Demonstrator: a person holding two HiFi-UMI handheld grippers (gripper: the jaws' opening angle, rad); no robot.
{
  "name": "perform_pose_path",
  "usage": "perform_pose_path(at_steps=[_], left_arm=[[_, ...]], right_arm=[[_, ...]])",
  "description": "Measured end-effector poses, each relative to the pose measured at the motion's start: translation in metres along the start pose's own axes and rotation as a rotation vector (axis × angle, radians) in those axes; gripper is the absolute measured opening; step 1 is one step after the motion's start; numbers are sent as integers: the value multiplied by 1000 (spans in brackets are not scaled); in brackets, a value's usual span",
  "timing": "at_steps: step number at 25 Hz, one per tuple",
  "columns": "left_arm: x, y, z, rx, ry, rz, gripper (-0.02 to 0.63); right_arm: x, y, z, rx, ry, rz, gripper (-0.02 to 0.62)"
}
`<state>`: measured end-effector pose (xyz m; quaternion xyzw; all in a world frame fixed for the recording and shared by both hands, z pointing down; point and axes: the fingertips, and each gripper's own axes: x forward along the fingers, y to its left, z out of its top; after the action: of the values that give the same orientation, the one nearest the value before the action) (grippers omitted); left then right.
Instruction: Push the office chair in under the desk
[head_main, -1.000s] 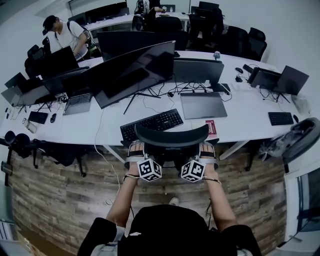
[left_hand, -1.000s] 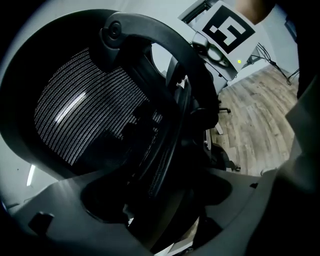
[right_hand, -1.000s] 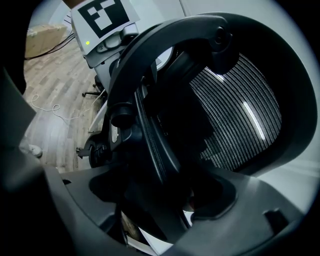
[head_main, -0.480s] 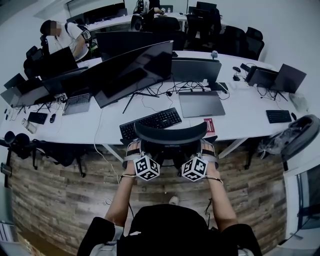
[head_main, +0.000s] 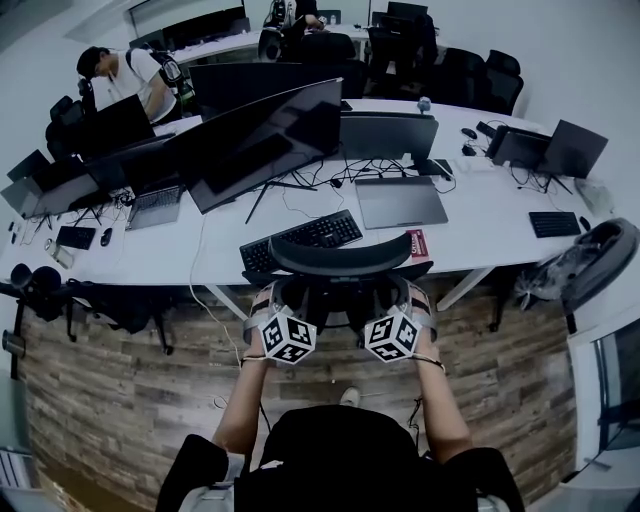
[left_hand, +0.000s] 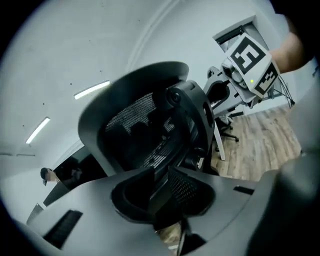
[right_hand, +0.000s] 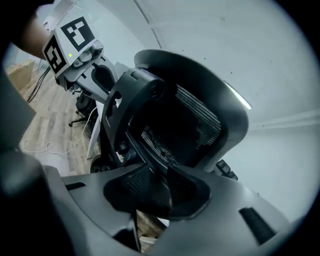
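The black mesh office chair (head_main: 340, 258) stands with its backrest at the white desk's (head_main: 470, 235) front edge, its seat hidden under the backrest. My left gripper (head_main: 268, 298) is at the backrest's left edge and my right gripper (head_main: 415, 298) at its right edge. In the left gripper view the chair's backrest (left_hand: 145, 125) fills the middle, and my left gripper's (left_hand: 167, 192) jaws are closing on its dark frame edge. In the right gripper view my right gripper (right_hand: 157, 192) likewise closes on the backrest's (right_hand: 190, 120) frame.
A keyboard (head_main: 300, 238), a large curved monitor (head_main: 265, 145) and a closed laptop (head_main: 402, 203) lie on the desk beyond the chair. A chair with a grey backpack (head_main: 585, 265) stands at the right. A person (head_main: 130, 75) works at the far left. The floor (head_main: 120, 390) is wood plank.
Both marker cubes have drawn slightly apart along the backrest. The chair keeps its place at the desk's edge, and the whole view has shifted a little.
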<state>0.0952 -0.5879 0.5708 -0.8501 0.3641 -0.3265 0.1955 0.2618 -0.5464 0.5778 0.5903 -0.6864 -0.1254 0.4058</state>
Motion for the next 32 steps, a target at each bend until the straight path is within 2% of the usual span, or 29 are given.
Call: perform_pose_path(at_steps=[2,5,9,12,18,25,28,32], left_arm=[[-9,3,5,-20,-21,1,72],[-24,7,11,-83,-60,16,36],[-42,10,22,-199,-122,6,15],[-51,12,27,-236,-148,-7,14],[-66,24,39,-319,-210,-3,14],[-76,30,38,-360,-237,47,14],[-80,31,37,-398,-243,57,14],[-87,33,40,-410,-258,69,14]], right_arm=[[-8,-6,3,36,-2,-26,84],[-21,-12,12,116,-25,-58,48],[-41,-20,29,257,-93,-82,32],[-52,-22,40,333,-141,-84,28],[-67,-25,51,349,-190,-118,26],[-80,-30,46,500,-239,-101,25],[-82,-30,41,499,-233,-105,25],[-87,-31,39,503,-237,-117,25]])
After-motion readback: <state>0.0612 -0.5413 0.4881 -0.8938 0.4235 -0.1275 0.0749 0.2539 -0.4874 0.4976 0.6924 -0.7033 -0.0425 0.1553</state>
